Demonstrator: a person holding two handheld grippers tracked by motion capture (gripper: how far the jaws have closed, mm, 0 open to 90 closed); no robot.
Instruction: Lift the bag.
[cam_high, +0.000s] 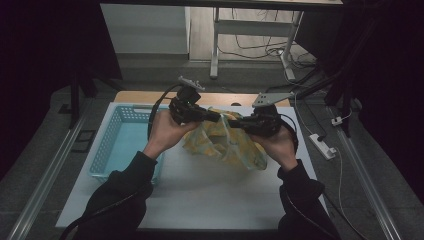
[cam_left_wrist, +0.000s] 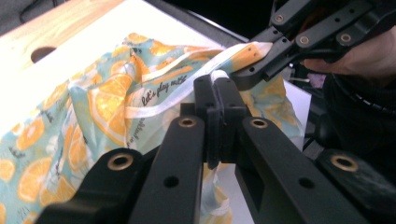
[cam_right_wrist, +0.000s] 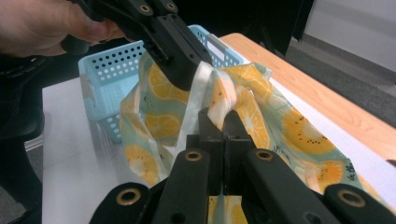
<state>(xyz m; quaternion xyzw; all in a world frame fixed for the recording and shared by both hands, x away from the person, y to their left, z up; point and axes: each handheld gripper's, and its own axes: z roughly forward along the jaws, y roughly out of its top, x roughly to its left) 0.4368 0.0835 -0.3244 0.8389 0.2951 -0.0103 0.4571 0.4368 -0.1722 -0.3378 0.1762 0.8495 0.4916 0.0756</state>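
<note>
I have both grippers clamped on the orange-print bag (cam_high: 226, 141), which hangs between them above the white table (cam_high: 210, 195), its lower part draping toward the surface. My left gripper (cam_left_wrist: 218, 88) has its jaws pressed fully together on the bag's white rim strip, and my right gripper (cam_right_wrist: 223, 122) is pinched just as tight on a bunched fold of the rim a little farther along. The blue basket (cam_high: 107, 145) stands just to the left of the bag, empty as far as I can see.

3 things could go wrong from here, I judge. 1: the film is thin and slick, and each grip takes only a narrow edge, so a jerk could slide the rim out of either pair of jaws and drop that side. 2: if I pull my 2 hands apart too hard, the rim strip could stretch or tear between them. 3: the loose lower part swings freely, so on a move toward the basket it could snag on the basket's near wall and drag it across the table.
</note>
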